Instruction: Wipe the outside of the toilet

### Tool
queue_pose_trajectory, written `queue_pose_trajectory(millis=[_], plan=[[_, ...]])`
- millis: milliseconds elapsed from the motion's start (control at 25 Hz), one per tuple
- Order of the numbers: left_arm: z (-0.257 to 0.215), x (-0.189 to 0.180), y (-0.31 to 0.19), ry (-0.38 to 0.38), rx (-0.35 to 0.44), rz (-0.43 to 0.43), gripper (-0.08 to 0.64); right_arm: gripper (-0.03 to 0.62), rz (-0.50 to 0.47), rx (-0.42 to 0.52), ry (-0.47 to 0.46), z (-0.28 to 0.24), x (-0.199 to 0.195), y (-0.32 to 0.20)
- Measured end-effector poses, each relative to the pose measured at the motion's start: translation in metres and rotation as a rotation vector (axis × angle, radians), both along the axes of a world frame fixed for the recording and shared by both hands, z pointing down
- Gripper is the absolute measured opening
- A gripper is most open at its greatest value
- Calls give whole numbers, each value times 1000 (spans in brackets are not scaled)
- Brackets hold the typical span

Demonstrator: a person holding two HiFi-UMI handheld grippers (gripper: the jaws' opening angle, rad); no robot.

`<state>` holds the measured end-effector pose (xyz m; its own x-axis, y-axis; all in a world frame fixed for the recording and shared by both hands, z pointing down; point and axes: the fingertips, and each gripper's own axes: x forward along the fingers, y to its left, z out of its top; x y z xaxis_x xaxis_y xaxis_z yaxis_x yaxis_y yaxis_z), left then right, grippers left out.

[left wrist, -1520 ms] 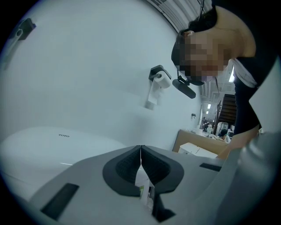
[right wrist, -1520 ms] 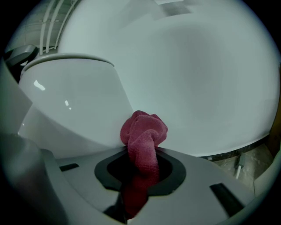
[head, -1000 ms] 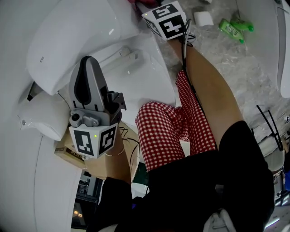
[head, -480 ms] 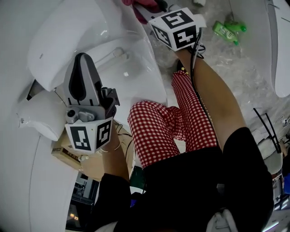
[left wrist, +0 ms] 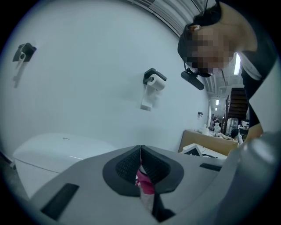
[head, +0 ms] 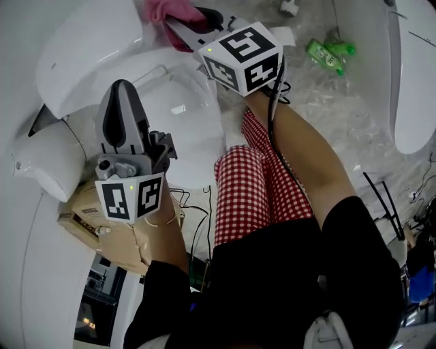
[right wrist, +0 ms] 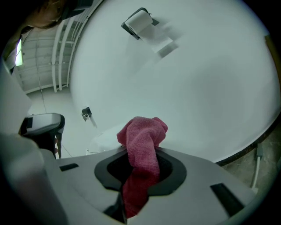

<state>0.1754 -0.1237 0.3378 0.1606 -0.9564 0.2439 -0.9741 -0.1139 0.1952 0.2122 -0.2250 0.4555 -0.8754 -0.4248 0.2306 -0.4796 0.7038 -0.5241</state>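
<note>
Head view: right gripper [head: 180, 31] reaches forward toward toilet [head: 191, 136], clenched on pink cloth [head: 160, 13]; left gripper [head: 122, 88] stands upright, jaws together. Only gripper views show us the paper-roll holder [left wrist: 151, 81].

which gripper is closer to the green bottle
Right. The right gripper is by the toilet on the green bottle side; the left gripper is farther, across the toilet.

Pink microfibre cloth [head: 167, 20]: upper part cut off by top edge in head view. In right gripper view, lower end drops out of sight between clamped jaws of right gripper [right wrist: 141, 154].
Pink-white scrap [left wrist: 145, 186] low in slit behind closed left gripper [left wrist: 140, 150]: identity not resolvable.
Brown cardboard box [head: 126, 242]: partly behind left gripper.
Green plastic bottle [head: 325, 53]: label too small to read.
White ceramic toilet [head: 82, 48]: cut by left and top edges.
</note>
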Motion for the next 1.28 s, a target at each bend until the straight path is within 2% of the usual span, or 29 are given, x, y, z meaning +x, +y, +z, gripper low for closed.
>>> queue_pose_trajectory(millis=[200, 480, 680, 880, 1000, 1280], plan=[[0, -2, 3, -26, -9, -8, 11, 97, 9, -23, -54, -12, -7, 13], [-3, -4, 9, -54, -24, -17, 11, 97, -30, -16, -134, -28, -30, 21], [2, -9, 13, -38, -28, -13, 11, 97, 14, -23, -153, -20, -33, 21], [9, -9, 1, 30, -6, -7, 11, 95, 7, 2, -143, -13, -34, 22], [14, -9, -5, 36, -24, -4, 11, 95, 11, -7, -159, -10, -32, 21], [11, -14, -12, 38, -7, 7, 11, 95, 47, -39, -149, 7, -27, 19]])
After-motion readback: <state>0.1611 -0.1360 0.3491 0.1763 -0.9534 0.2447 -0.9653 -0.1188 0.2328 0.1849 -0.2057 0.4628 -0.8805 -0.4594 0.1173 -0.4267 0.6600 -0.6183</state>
